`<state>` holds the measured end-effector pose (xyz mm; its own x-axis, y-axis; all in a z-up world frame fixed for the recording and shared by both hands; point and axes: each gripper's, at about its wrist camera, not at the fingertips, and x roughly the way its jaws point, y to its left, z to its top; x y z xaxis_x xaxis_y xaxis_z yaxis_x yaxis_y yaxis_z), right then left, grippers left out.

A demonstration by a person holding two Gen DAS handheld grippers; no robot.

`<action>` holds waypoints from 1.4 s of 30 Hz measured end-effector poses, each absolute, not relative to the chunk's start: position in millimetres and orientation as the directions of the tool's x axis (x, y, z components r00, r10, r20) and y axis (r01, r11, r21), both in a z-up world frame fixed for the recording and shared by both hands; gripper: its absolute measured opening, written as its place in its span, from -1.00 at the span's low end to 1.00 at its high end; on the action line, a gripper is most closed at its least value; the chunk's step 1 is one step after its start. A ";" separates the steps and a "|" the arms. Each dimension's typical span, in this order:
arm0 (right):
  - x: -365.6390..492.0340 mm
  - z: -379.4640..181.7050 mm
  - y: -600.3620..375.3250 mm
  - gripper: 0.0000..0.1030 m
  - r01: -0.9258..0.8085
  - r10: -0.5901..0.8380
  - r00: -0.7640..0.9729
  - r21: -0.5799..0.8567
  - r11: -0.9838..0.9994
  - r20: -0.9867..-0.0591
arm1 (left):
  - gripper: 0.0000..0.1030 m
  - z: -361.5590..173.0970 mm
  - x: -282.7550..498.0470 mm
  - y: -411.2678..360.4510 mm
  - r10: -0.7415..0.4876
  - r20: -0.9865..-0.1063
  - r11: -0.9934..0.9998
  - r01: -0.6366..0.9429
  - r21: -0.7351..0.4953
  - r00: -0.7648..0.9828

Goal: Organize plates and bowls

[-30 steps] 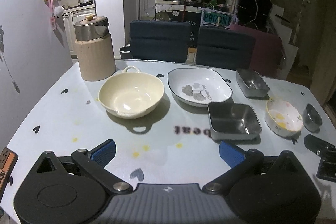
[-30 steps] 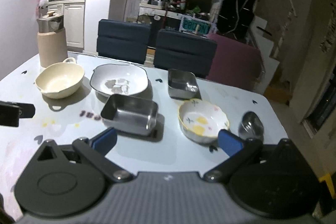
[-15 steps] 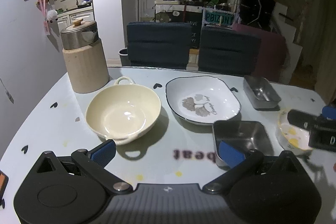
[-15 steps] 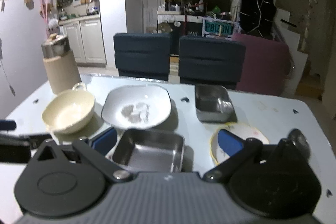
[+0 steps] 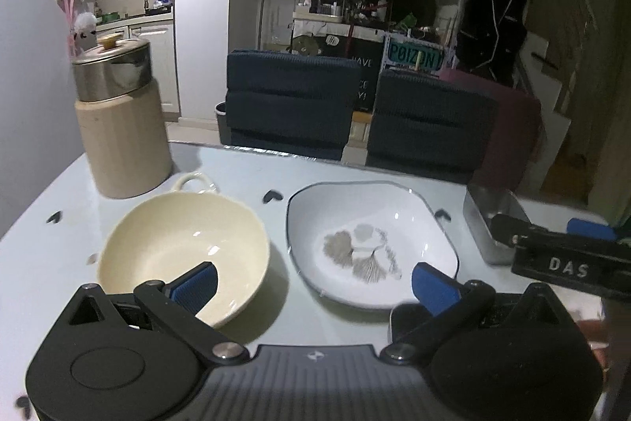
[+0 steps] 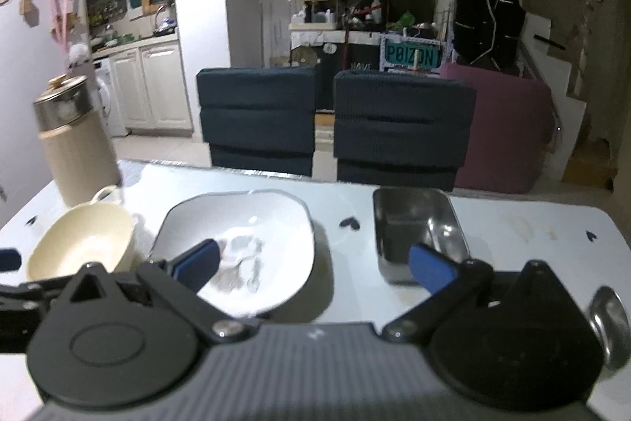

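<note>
Left wrist view: the left gripper (image 5: 315,281) has its blue-padded fingers (image 5: 195,285) spread wide with nothing between them, low over the pale table (image 5: 51,263). The left finger overlaps the near rim of the cream bowl (image 5: 181,251), which sits upright with a loop handle at its far side; whether the pad touches the bowl cannot be told. Just right of the bowl, apart from it, lies the white plate (image 5: 370,243) with a dark rim and a grey leaf print; the right finger overlaps its near right edge. A beige canister (image 5: 118,121) with a metal lid stands behind the bowl at the table's far left. At the right, a steel tray (image 5: 489,219) sits beyond the plate, partly covered by the right gripper (image 5: 568,251), black with "DAS" lettering. Two dark chairs (image 5: 292,109) stand behind the table. Right wrist view: the right gripper (image 6: 313,269) is likewise splayed and holds nothing. Its left finger overlaps the white plate (image 6: 252,235), its right finger the near edge of the steel tray (image 6: 418,223). The cream bowl (image 6: 79,243) sits left of the plate, near the canister (image 6: 75,145). A small round steel dish (image 6: 609,322) shows at the lower right, partly hidden by the gripper body. The left gripper's (image 6: 15,287) black frame enters at the left edge.
</note>
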<state>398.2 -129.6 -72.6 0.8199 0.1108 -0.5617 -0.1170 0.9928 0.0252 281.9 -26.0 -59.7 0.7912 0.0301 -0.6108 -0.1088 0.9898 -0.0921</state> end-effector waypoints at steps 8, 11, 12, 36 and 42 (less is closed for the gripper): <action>461.3 -99.1 -142.3 1.00 -0.099 0.126 0.807 0.079 0.992 -0.577 | 1.00 -78.0 328.4 -21.1 0.005 -0.595 0.990 -0.087 -0.109 0.804; 482.7 -113.6 -145.8 1.00 -0.076 0.127 0.798 0.112 0.991 -0.590 | 1.00 -82.7 342.0 -16.2 -0.006 -0.583 0.990 -0.076 -0.116 0.813; 488.8 -118.8 -147.4 0.98 -0.077 0.137 0.791 0.125 0.989 -0.596 | 1.00 -83.5 346.0 -14.4 -0.014 -0.582 0.990 -0.069 -0.120 0.813; 497.1 -159.8 -165.7 -0.82 -0.028 0.200 0.664 0.243 0.970 -0.721 | 0.56 -97.5 376.5 -3.8 -0.181 -0.582 0.974 0.062 -0.218 0.793; 500.8 -163.5 -180.4 -0.82 0.014 0.264 0.657 0.361 0.932 -0.707 | 0.27 -109.7 397.1 0.2 -0.239 -0.636 0.962 0.093 -0.255 0.734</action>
<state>500.8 -180.4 -163.5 0.6566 0.2639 -0.7065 0.0140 0.9324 0.3613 397.1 0.2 -109.7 0.7336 -0.2393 -0.6360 0.0929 0.9625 -0.2549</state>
